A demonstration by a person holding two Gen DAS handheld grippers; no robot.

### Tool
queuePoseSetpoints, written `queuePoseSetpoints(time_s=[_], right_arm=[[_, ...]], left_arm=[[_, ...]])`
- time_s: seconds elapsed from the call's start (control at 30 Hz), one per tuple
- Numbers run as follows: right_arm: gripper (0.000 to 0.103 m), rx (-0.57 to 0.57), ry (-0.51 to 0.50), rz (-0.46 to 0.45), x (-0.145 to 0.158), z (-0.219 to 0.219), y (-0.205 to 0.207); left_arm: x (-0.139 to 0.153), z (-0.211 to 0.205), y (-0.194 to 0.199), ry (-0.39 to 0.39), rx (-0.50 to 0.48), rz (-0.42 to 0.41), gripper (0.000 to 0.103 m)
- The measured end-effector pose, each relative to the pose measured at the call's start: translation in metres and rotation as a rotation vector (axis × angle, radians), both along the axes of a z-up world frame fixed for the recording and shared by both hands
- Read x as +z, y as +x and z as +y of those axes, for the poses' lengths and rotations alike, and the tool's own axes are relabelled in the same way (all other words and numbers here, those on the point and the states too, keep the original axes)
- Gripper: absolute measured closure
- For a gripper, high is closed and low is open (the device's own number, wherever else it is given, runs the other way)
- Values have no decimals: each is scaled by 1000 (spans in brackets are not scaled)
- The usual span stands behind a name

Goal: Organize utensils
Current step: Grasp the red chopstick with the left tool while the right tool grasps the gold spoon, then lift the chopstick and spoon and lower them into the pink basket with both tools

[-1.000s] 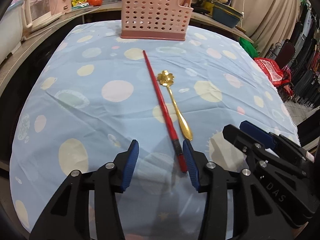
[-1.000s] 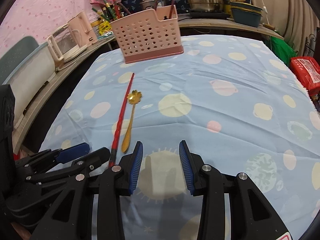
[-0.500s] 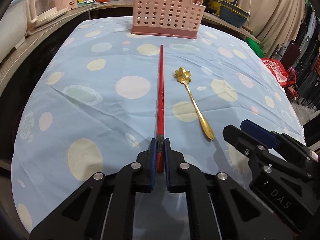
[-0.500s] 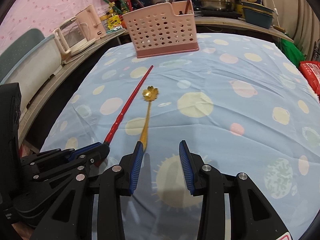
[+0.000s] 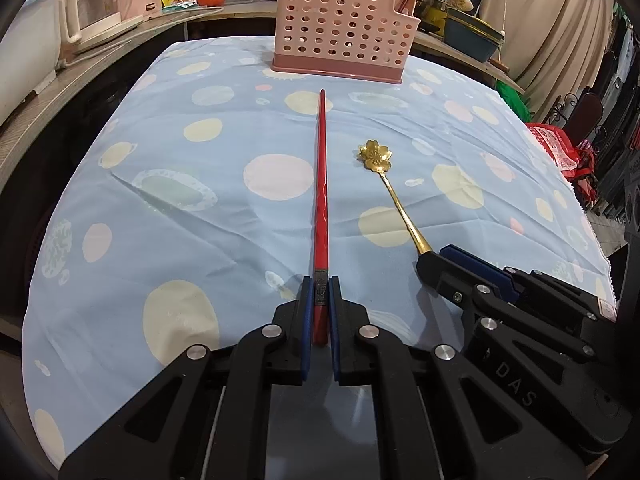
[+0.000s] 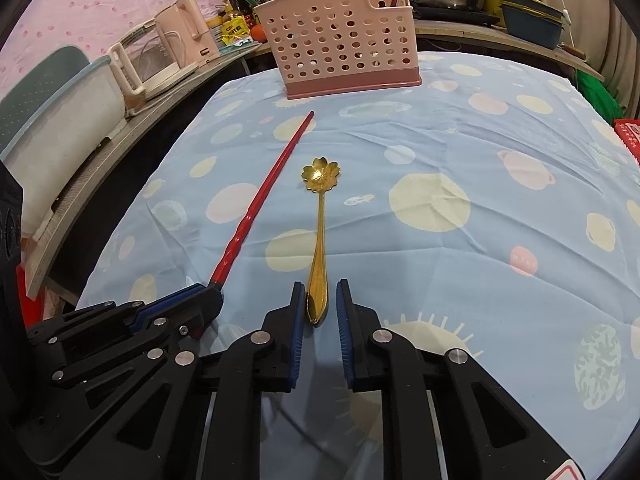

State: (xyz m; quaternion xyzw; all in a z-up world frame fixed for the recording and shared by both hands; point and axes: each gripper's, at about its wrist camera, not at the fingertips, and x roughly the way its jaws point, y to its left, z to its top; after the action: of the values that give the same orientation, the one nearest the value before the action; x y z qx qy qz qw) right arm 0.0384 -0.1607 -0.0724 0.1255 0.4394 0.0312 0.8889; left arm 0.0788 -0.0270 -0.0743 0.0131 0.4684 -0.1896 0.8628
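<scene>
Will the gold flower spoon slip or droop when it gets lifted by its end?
The gold flower spoon looks like shiny metal, so it probably stays stiff. Its smooth, tapered handle might slip between the closing right gripper pads, and the far flower bowl could tip it downward.

One red chopstick (image 5: 321,184), one gold spoon (image 6: 319,240), one pink basket (image 5: 340,36).

light: bright, even indoor | shadows: soft, faint | focus: sharp | edges: fisheye bending; dark corner vignette

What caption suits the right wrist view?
Right gripper closing around gold spoon; pink basket behind.
</scene>
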Motion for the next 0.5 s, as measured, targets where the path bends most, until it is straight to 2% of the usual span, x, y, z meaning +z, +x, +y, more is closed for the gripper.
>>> queuePoseSetpoints(time_s=[0.03, 0.3, 0.5], right_arm=[[92, -1, 0, 0, 0, 0, 0], [93, -10, 10, -9, 1, -4, -8], [93, -35, 22, -36, 14, -16, -19]], left_arm=[[0, 0, 0, 0, 0, 0, 96], [1, 1, 0, -7, 3, 6, 96], [9, 2, -4, -3, 3, -8, 96]])
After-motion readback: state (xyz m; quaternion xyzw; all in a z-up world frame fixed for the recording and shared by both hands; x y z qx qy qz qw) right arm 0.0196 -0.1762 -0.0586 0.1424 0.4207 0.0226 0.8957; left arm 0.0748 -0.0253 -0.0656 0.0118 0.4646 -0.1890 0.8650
